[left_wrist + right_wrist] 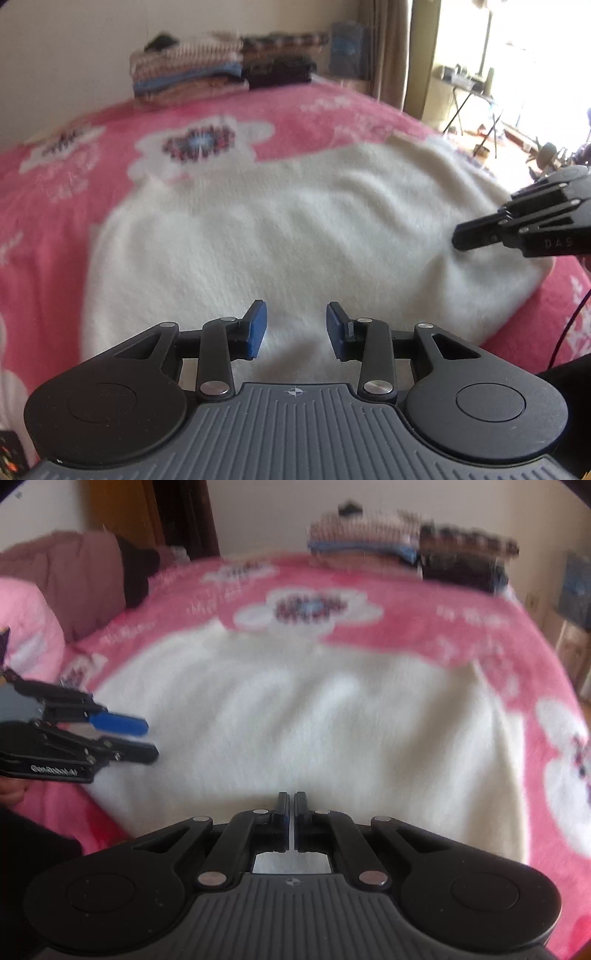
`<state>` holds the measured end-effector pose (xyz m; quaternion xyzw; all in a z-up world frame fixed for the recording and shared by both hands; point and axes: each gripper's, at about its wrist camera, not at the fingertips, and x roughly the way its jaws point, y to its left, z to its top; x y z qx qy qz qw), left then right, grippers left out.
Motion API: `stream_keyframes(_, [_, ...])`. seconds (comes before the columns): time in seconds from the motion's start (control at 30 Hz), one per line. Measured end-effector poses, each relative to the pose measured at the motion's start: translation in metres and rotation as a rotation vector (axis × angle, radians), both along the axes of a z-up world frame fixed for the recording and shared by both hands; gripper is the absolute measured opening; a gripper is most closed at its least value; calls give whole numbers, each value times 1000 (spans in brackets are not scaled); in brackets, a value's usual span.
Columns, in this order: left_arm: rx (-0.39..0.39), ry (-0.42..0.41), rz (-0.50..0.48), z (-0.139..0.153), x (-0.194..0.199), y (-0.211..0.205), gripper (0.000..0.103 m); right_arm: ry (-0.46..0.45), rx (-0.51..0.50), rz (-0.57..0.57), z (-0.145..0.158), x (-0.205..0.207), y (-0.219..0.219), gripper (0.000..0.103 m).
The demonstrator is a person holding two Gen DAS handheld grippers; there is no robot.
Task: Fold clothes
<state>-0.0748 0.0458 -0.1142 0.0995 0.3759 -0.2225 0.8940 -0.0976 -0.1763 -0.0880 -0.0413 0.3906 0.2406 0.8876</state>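
A white fuzzy garment lies spread flat on the pink flowered blanket, also visible as garment on blanket. My left gripper hovers open over the garment's near edge, nothing between its blue pads. In the right wrist view the left gripper reaches in from the left over the garment's left edge. My right gripper is shut with only a thin slit between its fingers, low over the garment's near edge. The left wrist view shows the right gripper with its tip on the garment's right side.
Two stacks of folded clothes, one light striped and one dark, stand at the bed's far edge by the wall. A brown padded item lies at the left end. A bright window and clutter lie beyond the right side.
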Motion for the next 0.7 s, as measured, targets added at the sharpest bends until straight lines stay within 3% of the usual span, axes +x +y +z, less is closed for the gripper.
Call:
stream_keyframes(0.13, [42, -34, -49, -6, -5, -18, 35, -44, 30, 72, 9, -3, 12, 1])
stream_keyframes(0.27, [71, -60, -83, -6, -9, -31, 36, 2, -113, 103, -25, 2, 35, 0])
stream_keyframes(0.43, [61, -67, -80, 12, -9, -26, 36, -14, -101, 83, -8, 1, 33, 1])
stream_keyframes(0.57, [-12, -94, -58, 28, 1, -23, 36, -79, -78, 61, 11, 1, 29, 1])
stream_keyframes(0.7, [32, -44, -18, -8, 16, -34, 37, -26, -123, 19, -19, 22, 34, 2])
